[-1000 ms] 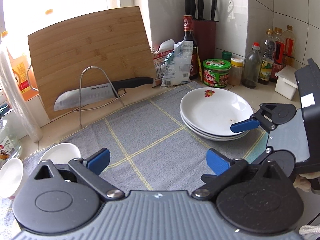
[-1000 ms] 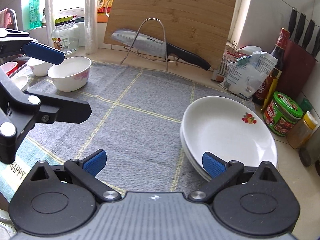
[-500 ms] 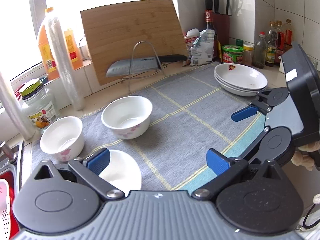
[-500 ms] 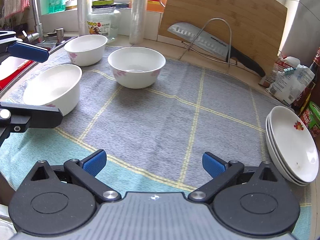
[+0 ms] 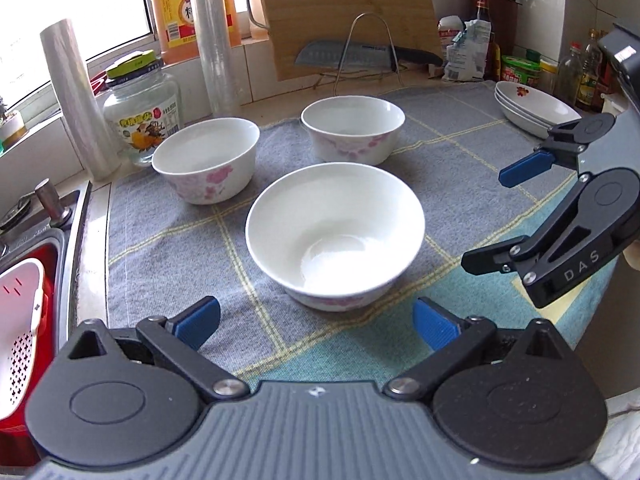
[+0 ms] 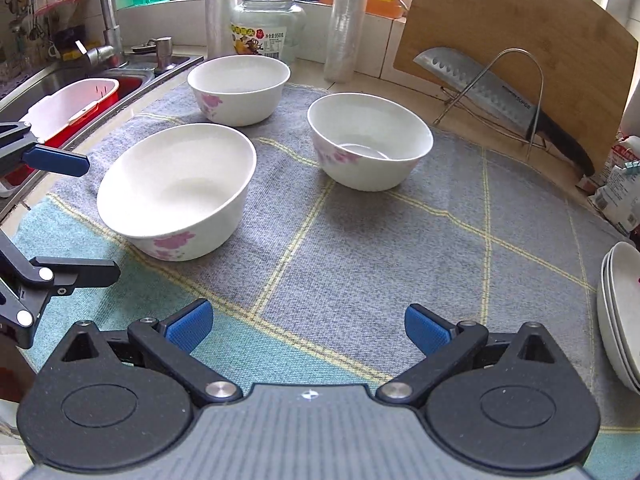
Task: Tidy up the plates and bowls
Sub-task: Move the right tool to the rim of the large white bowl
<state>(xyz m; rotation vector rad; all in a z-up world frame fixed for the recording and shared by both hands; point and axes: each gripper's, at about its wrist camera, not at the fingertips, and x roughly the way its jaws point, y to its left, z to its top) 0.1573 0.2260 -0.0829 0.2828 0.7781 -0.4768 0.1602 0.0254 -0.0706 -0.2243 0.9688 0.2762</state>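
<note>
Three white bowls with pink flowers stand on a grey checked cloth (image 5: 448, 152). The nearest bowl (image 5: 335, 236) (image 6: 176, 192) sits just ahead of my left gripper (image 5: 316, 322), which is open and holds nothing. The other two bowls (image 5: 206, 160) (image 5: 353, 128) stand behind it, seen from the right wrist as a far bowl (image 6: 239, 90) and a middle bowl (image 6: 370, 142). A stack of white plates (image 5: 534, 108) (image 6: 620, 320) rests at the cloth's right end. My right gripper (image 6: 308, 326) (image 5: 500, 216) is open and empty, low over bare cloth right of the nearest bowl.
A sink with a red and white basket (image 6: 72, 106) lies at the left. Behind the bowls are a glass jar (image 5: 142, 108), film rolls (image 5: 78, 100), an oil jug (image 5: 188, 8), a cutting board (image 6: 516, 40) with a knife on a wire rack (image 6: 496, 100); bottles and a knife block (image 5: 504, 20) at back right.
Both grippers have swung left, away from the plate stack, and the three bowls have come into close view. The left gripper now faces the nearest bowl. Both stayed open.
</note>
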